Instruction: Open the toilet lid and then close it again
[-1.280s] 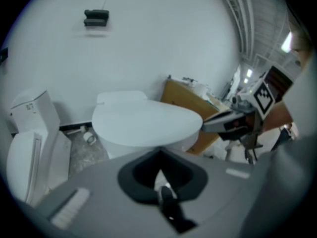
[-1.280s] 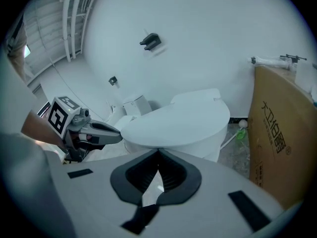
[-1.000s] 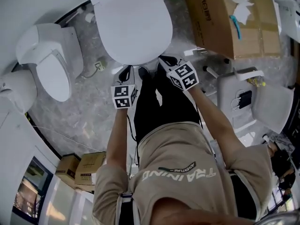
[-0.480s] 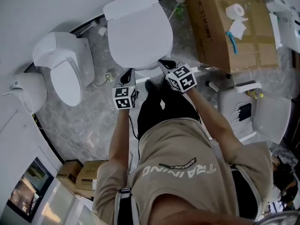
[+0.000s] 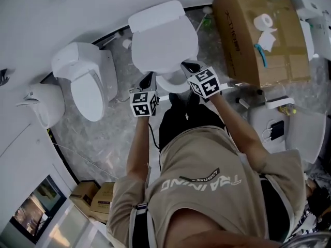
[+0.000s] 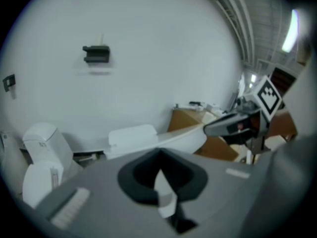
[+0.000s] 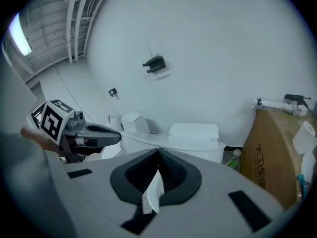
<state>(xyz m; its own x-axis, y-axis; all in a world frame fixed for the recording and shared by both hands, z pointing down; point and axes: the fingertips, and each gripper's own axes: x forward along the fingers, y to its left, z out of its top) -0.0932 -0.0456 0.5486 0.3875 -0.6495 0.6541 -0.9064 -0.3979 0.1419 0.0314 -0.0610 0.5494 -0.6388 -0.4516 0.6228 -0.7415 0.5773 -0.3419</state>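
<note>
The toilet lid [image 5: 163, 48] lies down flat over its bowl at 12 o'clock in the head view, hinge end toward the wall. The left gripper [image 5: 147, 80] points at the lid's front edge from 7 o'clock and the right gripper [image 5: 187, 66] from 5 o'clock (contact cannot be made out). Each gripper's fingers [image 6: 139, 176] are pressed together with nothing between them. A second toilet [image 5: 88, 81] stands at 9 o'clock and a cardboard box [image 5: 264, 40] at 2 o'clock.
</note>
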